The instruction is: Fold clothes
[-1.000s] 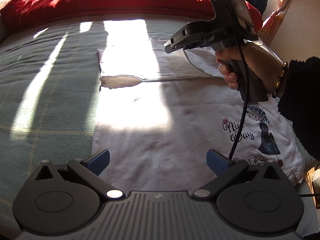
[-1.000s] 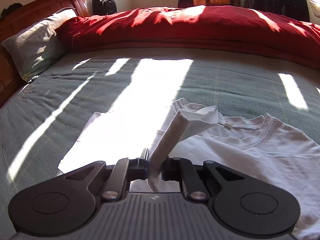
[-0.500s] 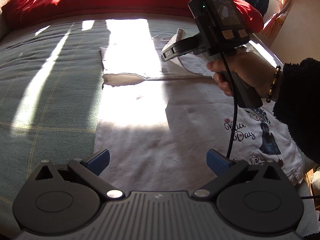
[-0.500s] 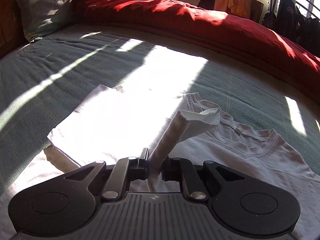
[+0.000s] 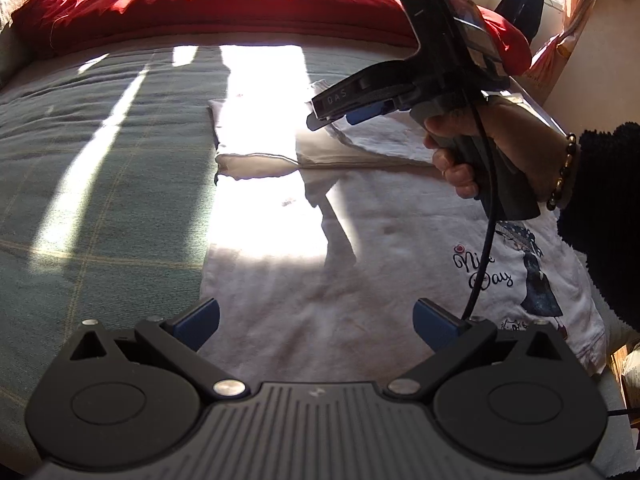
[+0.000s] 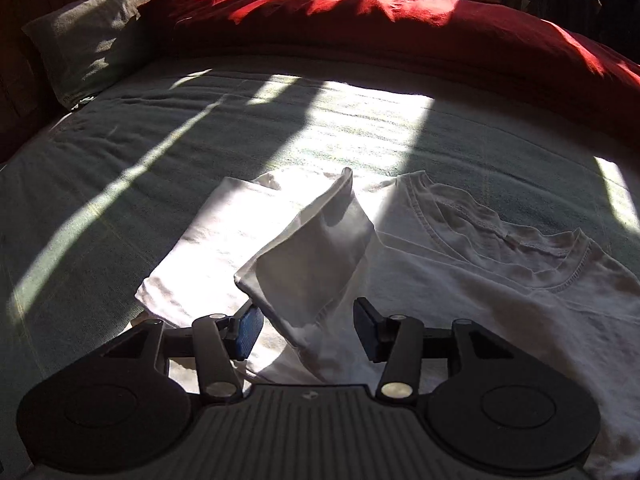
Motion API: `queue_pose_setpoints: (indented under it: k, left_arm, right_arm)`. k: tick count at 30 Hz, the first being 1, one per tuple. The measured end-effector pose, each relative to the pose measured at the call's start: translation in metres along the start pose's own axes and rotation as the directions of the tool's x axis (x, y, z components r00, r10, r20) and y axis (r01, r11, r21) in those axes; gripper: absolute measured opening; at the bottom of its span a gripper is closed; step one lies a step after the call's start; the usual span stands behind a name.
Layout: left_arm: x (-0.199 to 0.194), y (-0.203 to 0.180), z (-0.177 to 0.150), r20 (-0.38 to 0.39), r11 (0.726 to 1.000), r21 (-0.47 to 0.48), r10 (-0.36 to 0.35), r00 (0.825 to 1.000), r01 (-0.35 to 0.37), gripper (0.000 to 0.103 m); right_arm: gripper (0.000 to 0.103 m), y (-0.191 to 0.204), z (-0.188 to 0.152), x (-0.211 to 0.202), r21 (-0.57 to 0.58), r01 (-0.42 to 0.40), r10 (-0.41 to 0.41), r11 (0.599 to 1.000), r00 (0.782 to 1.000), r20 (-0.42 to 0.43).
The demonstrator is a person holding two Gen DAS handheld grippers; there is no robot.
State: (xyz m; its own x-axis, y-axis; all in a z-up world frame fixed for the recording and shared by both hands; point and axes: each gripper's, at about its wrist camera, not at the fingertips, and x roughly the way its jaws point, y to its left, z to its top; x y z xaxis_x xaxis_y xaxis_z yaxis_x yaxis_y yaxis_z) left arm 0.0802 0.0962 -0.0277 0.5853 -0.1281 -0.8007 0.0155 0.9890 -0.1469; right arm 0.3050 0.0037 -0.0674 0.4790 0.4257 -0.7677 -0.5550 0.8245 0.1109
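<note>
The white T-shirt [image 6: 500, 280] lay on the bed [image 6: 120, 168], one side folded inward. Its sleeve [image 6: 316, 264] was being released by the opening right gripper [image 6: 308, 330]; the left gripper [image 5: 316, 316] hung apart, empty. Further folds remained.

Hard sunlight falls in broad bands across the bed [image 5: 100, 168], burning the white T-shirt [image 5: 280, 208] out to featureless glare where it hits. Between the bands the blanket sits in deep, sharp-edged shadow. The right gripper [image 5: 332, 116] throws a crisp dark shadow onto the shirt. Both views bow strongly at the edges, with black corners. The right wrist view is darker overall, its red duvet [image 6: 360, 16] half sunlit, half murky
</note>
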Motion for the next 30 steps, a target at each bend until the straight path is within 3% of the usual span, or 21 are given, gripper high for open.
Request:
queue_pose_setpoints:
  k: [4,10,14,18,22,28,30]
  left_arm:
    - [-0.005,-0.001,0.007,0.061,1.0,-0.005,-0.014,0.998,0.015,0.102]
    - [0.005,0.003,0.033,0.126,0.991,-0.086,-0.089,0.988,0.1,0.099]
    - [0.028,0.008,0.065,0.14,0.966,-0.193,-0.147,0.979,0.172,0.076]
    - [0.066,0.011,0.099,0.153,0.908,-0.332,-0.216,0.964,0.257,0.063]
    - [0.113,0.017,0.117,0.15,0.815,-0.491,-0.268,0.952,0.307,0.058]
    - [0.165,0.034,0.109,0.085,0.718,-0.661,-0.22,0.972,0.22,0.057]
    - [0.17,0.038,0.105,0.104,0.703,-0.672,-0.222,0.969,0.233,0.057]
  right_arm:
    - [0.068,-0.022,-0.002,-0.043,0.029,-0.049,0.047,0.998,0.998,0.051]
    - [0.068,-0.088,-0.022,-0.098,0.163,-0.019,0.009,0.986,0.998,0.063]
    - [0.068,-0.122,-0.053,-0.126,0.248,-0.026,0.013,0.968,0.998,0.054]
    - [0.068,-0.136,-0.084,-0.136,0.303,-0.051,0.037,0.952,0.998,0.051]
    - [0.068,-0.149,-0.112,-0.132,0.385,-0.09,0.077,0.918,0.996,0.05]
    - [0.068,-0.166,-0.141,-0.124,0.508,-0.164,0.144,0.846,0.986,0.079]
    - [0.068,-0.171,-0.147,-0.122,0.529,-0.183,0.156,0.829,0.983,0.097]
